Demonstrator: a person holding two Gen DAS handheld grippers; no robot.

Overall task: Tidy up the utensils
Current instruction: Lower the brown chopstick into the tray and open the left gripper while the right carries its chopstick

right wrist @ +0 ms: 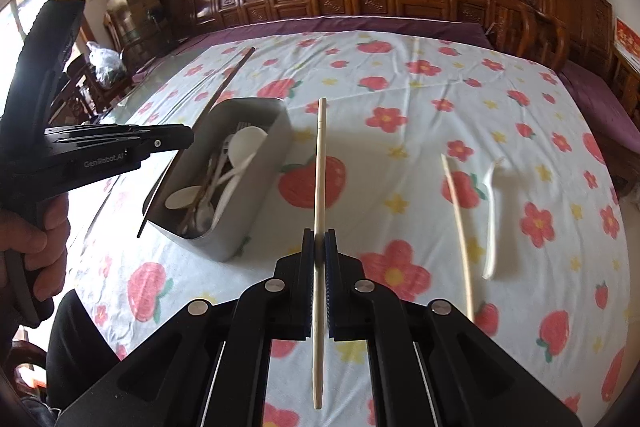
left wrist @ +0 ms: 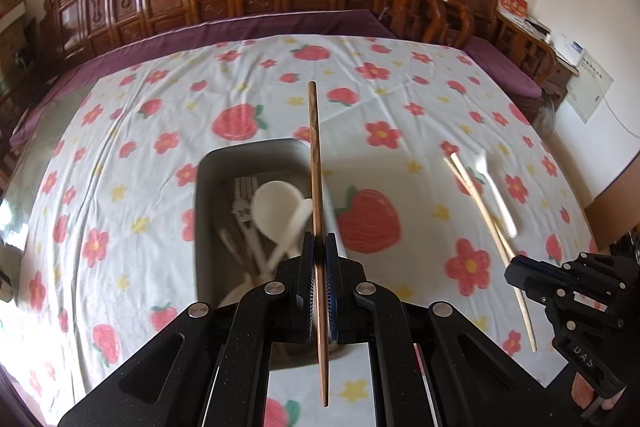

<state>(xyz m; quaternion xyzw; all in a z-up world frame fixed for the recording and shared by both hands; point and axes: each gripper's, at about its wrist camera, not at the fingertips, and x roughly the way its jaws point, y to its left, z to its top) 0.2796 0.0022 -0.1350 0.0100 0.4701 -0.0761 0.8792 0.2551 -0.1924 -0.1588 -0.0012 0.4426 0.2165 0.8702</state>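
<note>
The left gripper (left wrist: 320, 247) pinches a brown chopstick (left wrist: 316, 163) above the bin (left wrist: 208, 163) while the right gripper (right wrist: 319, 247) clamps a pale chopstick (right wrist: 320, 163) beside it, and either long stick could pivot and miss the bin.

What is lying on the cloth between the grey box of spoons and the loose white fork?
In the right wrist view, between the grey box and the white fork lie only printed tablecloth and one pale chopstick, left of the fork.
</note>
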